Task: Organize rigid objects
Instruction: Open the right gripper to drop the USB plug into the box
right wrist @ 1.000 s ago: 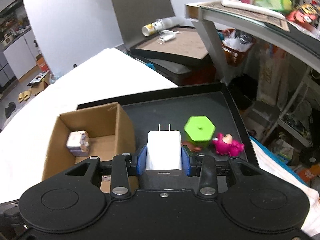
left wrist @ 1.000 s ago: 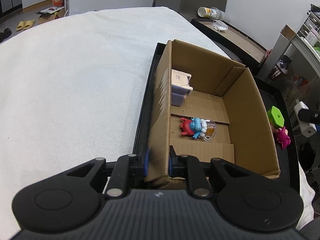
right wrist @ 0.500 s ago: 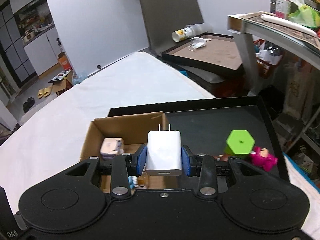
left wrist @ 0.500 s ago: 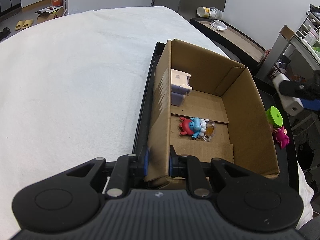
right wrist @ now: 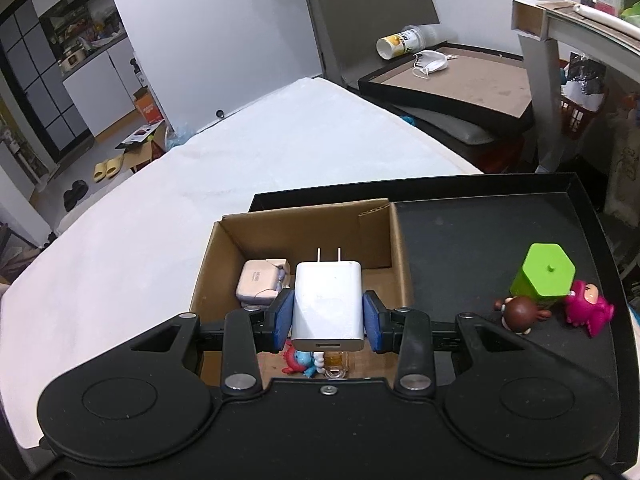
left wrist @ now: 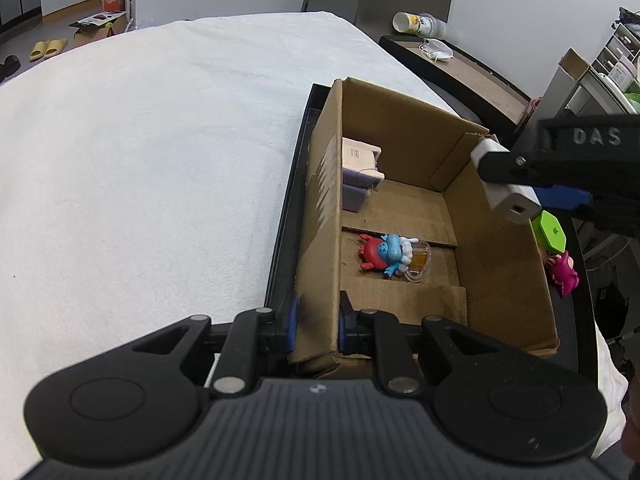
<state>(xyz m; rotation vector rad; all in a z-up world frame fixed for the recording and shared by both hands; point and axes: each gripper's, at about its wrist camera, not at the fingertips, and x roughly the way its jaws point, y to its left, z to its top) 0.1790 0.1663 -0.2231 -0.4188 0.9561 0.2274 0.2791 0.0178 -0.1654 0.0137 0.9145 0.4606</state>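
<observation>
Left wrist view: left gripper (left wrist: 314, 322) clamped on near wall of cardboard box (left wrist: 504, 264); red-and-blue figure (left wrist: 382, 254) on box floor; box on black tray (left wrist: 286, 216).
Right wrist view: right gripper (right wrist: 328, 316) clamped on white charger (right wrist: 328, 304), prongs forward, above box interior; green hexagonal block (right wrist: 544, 276) on tray, outside box.

1. The right hand-held gripper (right wrist: 328, 316), clamped on the white charger (right wrist: 328, 304), has travelled from over the black tray (right wrist: 480, 240) to above the cardboard box (right wrist: 304, 232).
2. In the left wrist view the charger (left wrist: 506, 188) has come in from the right edge and now hangs over the box's right wall (left wrist: 500, 248), partly covering the green hexagonal block (left wrist: 552, 232).
</observation>
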